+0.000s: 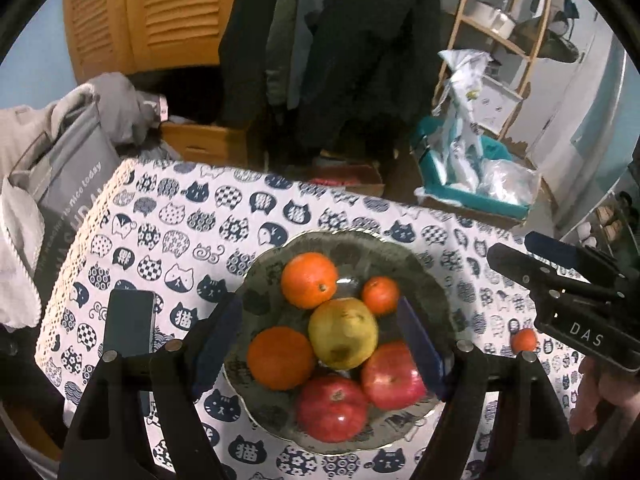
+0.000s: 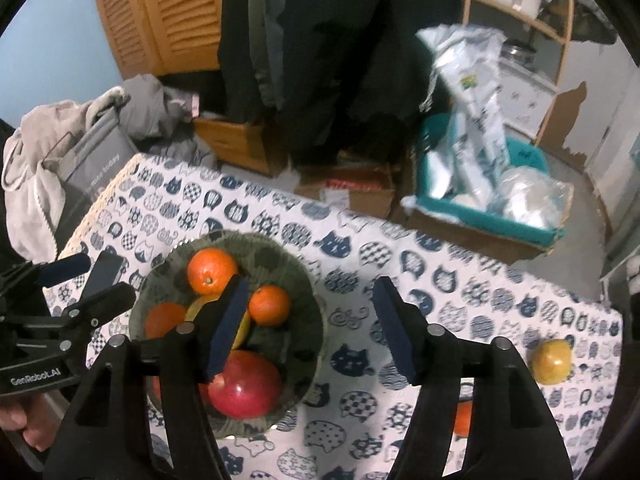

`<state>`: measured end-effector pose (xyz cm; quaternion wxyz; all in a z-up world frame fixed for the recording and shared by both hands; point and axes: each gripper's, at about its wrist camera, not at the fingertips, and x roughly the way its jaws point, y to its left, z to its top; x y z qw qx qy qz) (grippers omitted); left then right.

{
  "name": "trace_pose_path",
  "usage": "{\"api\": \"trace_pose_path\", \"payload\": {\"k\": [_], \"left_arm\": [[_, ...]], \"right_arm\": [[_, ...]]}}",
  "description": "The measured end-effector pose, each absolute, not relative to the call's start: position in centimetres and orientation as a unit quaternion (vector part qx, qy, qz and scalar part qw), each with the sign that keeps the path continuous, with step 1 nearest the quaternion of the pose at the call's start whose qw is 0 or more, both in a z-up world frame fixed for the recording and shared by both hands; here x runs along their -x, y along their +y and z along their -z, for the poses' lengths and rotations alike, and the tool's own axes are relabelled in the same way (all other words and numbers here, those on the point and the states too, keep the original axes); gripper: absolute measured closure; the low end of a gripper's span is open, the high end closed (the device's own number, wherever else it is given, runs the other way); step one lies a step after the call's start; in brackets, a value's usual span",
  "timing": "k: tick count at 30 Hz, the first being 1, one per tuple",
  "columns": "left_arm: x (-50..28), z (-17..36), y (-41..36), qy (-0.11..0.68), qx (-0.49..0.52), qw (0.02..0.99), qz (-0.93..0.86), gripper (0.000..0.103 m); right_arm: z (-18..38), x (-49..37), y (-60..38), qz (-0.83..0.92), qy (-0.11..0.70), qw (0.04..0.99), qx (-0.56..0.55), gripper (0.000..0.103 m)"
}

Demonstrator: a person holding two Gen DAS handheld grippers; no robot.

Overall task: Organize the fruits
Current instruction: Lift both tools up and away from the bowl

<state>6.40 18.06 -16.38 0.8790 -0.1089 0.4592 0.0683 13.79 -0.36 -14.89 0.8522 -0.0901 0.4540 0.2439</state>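
A dark green patterned bowl (image 1: 434, 280) on the cat-print tablecloth holds three oranges (image 1: 309, 280), a yellow-green fruit (image 1: 343, 334) and two red apples (image 1: 332, 408). My left gripper (image 1: 320, 344) hangs open above the heap and touches none of the fruit. My right gripper (image 2: 312, 330) is open and empty over the bowl's (image 2: 316, 320) right rim. On the cloth to the right lie a yellow fruit (image 2: 554, 362) and a small orange (image 2: 464, 416), the orange partly hidden behind my right finger. That small orange (image 1: 524, 340) also shows below the right gripper (image 1: 514, 246).
A dark phone (image 1: 130, 322) lies left of the bowl. Beyond the table's far edge are cardboard boxes (image 2: 352, 192), a teal bin (image 2: 480, 216) with plastic bags, hanging coats and a wooden shelf. A grey bag (image 1: 68, 188) and clothes sit at the left edge.
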Motion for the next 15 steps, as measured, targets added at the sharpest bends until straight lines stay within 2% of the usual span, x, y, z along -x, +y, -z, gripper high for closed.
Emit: {"api": "trace_pose_path", "payload": {"k": [4,7,15], "left_arm": [[-5.8,14.7,16.8,0.443,0.105,0.888,-0.057,0.022],[-5.4,13.7,16.0,0.432,0.101,0.895,-0.055,0.017],[-4.2,11.3,14.2,0.405,0.100,0.908,-0.045,0.016]], "right_arm": [[13.0,-13.0,-1.5,-0.234,0.430,0.866,0.099,0.034],[11.6,-12.2,-2.5,-0.222,0.409,0.878,0.110,0.028],[8.7,-10.6,-5.7,-0.208,0.378,0.896,0.105,0.027]]}}
